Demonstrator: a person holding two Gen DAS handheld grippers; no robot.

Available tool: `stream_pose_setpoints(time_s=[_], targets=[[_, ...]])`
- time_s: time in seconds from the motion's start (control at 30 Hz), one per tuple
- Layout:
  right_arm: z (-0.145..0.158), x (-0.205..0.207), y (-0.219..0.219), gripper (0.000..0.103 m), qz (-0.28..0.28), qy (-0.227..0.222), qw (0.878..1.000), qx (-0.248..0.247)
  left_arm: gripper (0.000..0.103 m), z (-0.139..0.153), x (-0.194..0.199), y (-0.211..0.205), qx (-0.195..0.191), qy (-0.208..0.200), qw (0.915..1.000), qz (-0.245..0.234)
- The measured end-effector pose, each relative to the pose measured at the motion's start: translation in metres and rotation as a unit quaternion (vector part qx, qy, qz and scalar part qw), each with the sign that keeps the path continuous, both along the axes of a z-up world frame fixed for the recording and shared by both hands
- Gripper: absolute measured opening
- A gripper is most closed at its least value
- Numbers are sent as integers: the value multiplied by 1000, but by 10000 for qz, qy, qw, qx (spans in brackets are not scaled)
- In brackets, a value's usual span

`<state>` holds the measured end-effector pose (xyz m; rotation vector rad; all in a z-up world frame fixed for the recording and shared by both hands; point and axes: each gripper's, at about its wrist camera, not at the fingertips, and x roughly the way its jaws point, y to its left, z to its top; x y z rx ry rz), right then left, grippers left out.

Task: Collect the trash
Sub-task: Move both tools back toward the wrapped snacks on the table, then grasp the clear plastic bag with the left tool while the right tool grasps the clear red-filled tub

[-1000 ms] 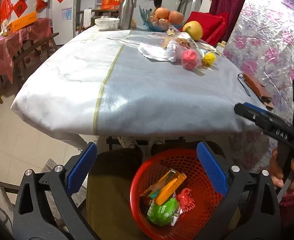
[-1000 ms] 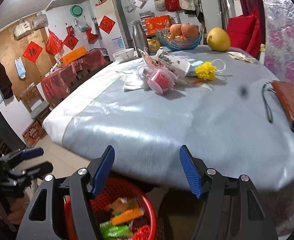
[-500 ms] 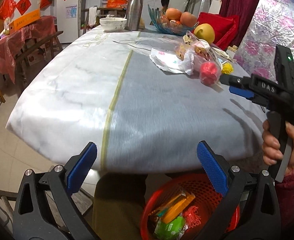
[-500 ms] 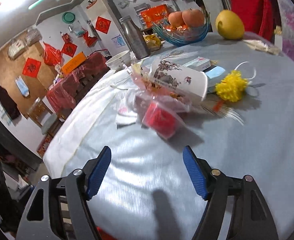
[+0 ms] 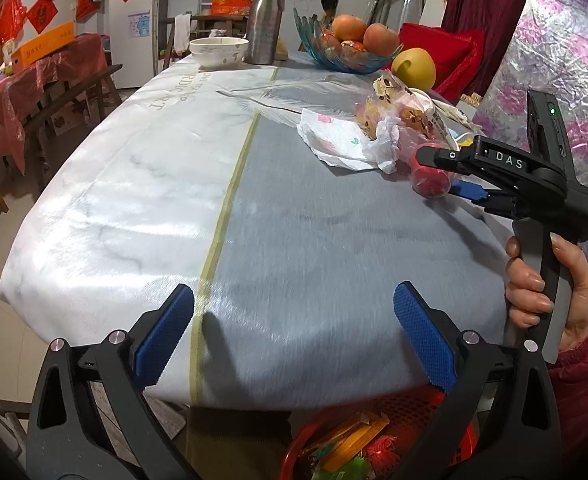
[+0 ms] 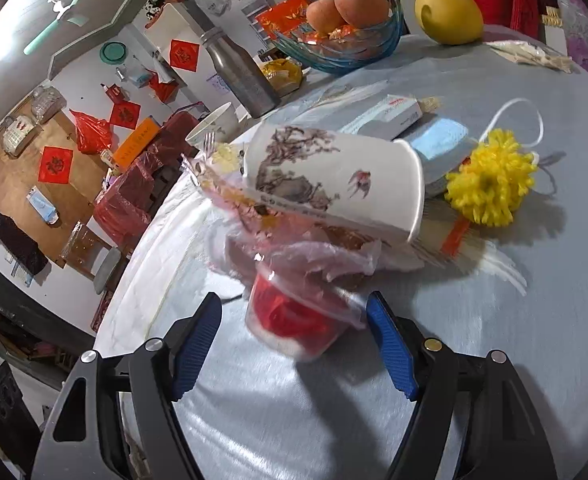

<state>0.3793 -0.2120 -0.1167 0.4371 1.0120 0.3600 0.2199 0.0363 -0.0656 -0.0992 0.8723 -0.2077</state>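
A pile of trash lies on the table: a clear plastic cup with red contents [image 6: 294, 320], thin pink plastic wrap [image 6: 314, 256], a tipped paper cup with a painted tree [image 6: 334, 176], a yellow pompom [image 6: 490, 180] and a crumpled white wrapper [image 5: 342, 140]. My right gripper [image 6: 294, 344] is open, its blue pads on either side of the red cup, not touching. It shows in the left wrist view [image 5: 446, 172] beside the red cup [image 5: 430, 178]. My left gripper [image 5: 289, 336] is open and empty over the near table edge. A red basket [image 5: 374, 444] of trash sits below.
A blue glass bowl of fruit [image 5: 346, 48], a steel flask [image 5: 263, 20], a white bowl [image 5: 218, 50] and a yellow pomelo [image 5: 414, 67] stand at the far end. A small box [image 6: 390, 116] and blue face mask [image 6: 438, 148] lie behind the paper cup.
My right gripper moved forward from above the basket across the table to the red cup. My left gripper rose and moved forward from the basket to the table edge.
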Motion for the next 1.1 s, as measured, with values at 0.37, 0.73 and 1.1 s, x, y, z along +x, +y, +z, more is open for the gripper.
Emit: stream_pose_setpoints(time_s=[0.37,0.73,1.1], targets=[[18,-27,-28,57,-236,-697,9963,-454,96,13,33,-27,282,-277,9989,-261],[5,-26,-80,57,-910,-731,9873,-1079,96,15,111,-97,591,-726,9905,-1004],[-7,-20,-87,57,-813,-601,9928,-637,31,-7,161,-115,448,3,9909,-1272]])
